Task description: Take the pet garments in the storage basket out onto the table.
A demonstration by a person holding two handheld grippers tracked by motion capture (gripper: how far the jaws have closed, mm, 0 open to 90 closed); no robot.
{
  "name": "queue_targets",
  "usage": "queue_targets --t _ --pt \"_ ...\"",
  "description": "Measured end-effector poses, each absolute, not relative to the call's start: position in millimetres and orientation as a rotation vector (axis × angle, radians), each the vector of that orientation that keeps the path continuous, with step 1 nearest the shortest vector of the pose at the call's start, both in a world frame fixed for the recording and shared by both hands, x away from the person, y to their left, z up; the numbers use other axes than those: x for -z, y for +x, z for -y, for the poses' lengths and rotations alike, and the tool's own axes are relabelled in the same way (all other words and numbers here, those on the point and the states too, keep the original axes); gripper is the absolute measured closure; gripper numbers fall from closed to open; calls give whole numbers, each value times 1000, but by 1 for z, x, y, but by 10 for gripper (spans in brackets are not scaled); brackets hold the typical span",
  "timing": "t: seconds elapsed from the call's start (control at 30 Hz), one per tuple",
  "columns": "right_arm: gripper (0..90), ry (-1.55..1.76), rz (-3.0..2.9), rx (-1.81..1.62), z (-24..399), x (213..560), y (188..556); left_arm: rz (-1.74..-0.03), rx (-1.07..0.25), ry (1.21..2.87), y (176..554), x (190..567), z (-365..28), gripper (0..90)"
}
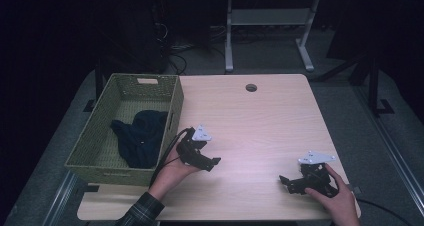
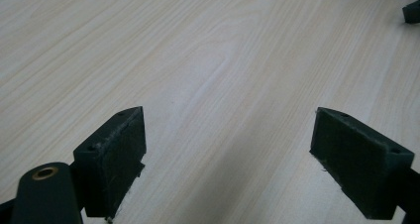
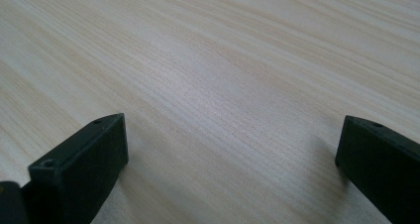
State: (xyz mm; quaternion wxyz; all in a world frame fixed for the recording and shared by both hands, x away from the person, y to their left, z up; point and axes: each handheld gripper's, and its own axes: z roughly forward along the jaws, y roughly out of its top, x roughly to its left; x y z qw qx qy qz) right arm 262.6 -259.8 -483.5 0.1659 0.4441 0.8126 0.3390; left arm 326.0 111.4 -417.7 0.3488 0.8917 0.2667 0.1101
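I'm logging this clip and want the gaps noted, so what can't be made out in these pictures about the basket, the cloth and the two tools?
- Dark cloth in the basket, high view: too dark and bunched to tell what garment it is.
- Basket's far-wall label, high view: too small to read.
- Left tool, high view: tips small and dark, so the gap is unclear there; the left gripper view shows it open.
- Right tool, high view: partly covered by the hand.

A dim lab: bare wooden table (image 1: 260, 121), cables (image 1: 175, 51) trailing on grey floor
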Motion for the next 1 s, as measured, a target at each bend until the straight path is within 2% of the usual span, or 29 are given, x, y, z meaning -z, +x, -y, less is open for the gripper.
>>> queue_targets --t 1.0 --pt "0 1264 -2314 -966 260 483 263 -652 -263 2287 332 382 -116 135"
